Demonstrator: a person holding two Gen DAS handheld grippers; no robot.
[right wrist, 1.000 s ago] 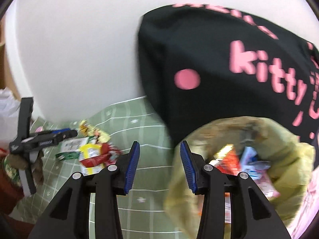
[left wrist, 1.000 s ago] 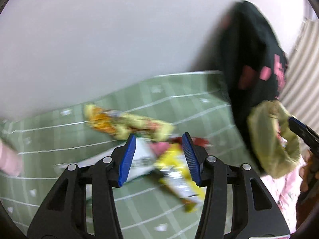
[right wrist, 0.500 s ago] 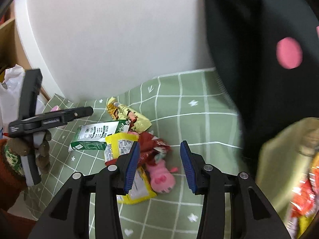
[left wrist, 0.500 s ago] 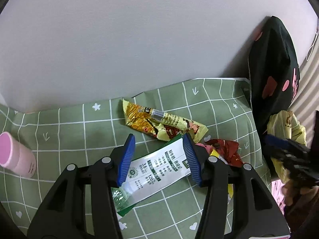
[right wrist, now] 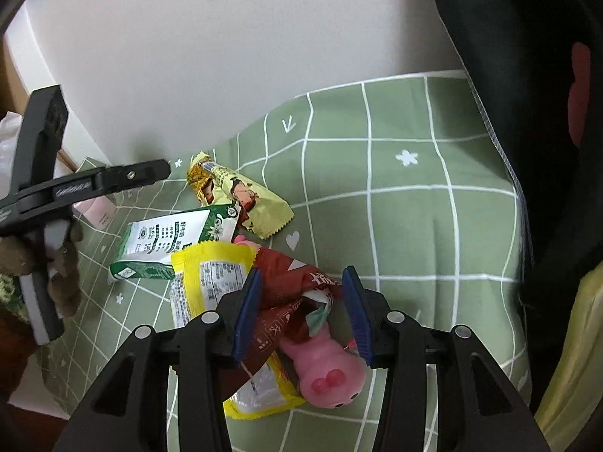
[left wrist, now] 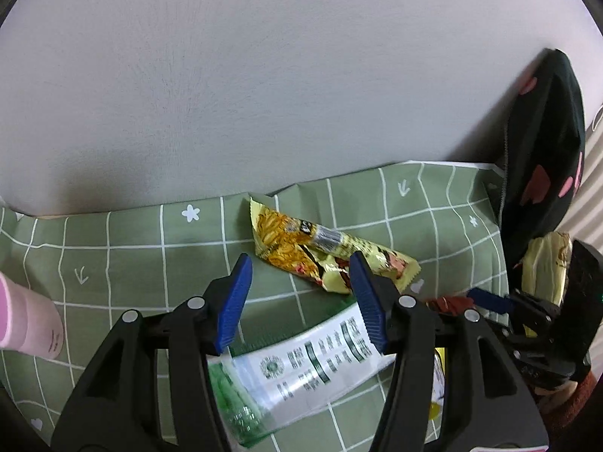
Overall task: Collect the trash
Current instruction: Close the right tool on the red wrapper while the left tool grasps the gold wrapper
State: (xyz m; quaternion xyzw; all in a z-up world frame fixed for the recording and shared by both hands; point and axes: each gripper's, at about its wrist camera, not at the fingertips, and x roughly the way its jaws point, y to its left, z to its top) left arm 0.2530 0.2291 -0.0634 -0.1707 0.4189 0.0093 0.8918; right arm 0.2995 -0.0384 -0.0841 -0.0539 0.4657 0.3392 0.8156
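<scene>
Red wrapper (right wrist: 286, 282) lies on the bench between my right hand-held gripper's (right wrist: 299, 310) released jaws; next I clench on it. My left hand-held gripper (left wrist: 299, 293) hovers released over the milk carton (left wrist: 301, 369).

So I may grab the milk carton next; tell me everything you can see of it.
The milk carton is a small box, white on its printed face with green edges and dark text, apparently coated card. It looks squashed and lies on its side on the green checked cloth. The yellow wrapper overlaps its near edge, and the yellow noodle packet lies against its far end. The open left gripper hovers over it, not gripping.
</scene>
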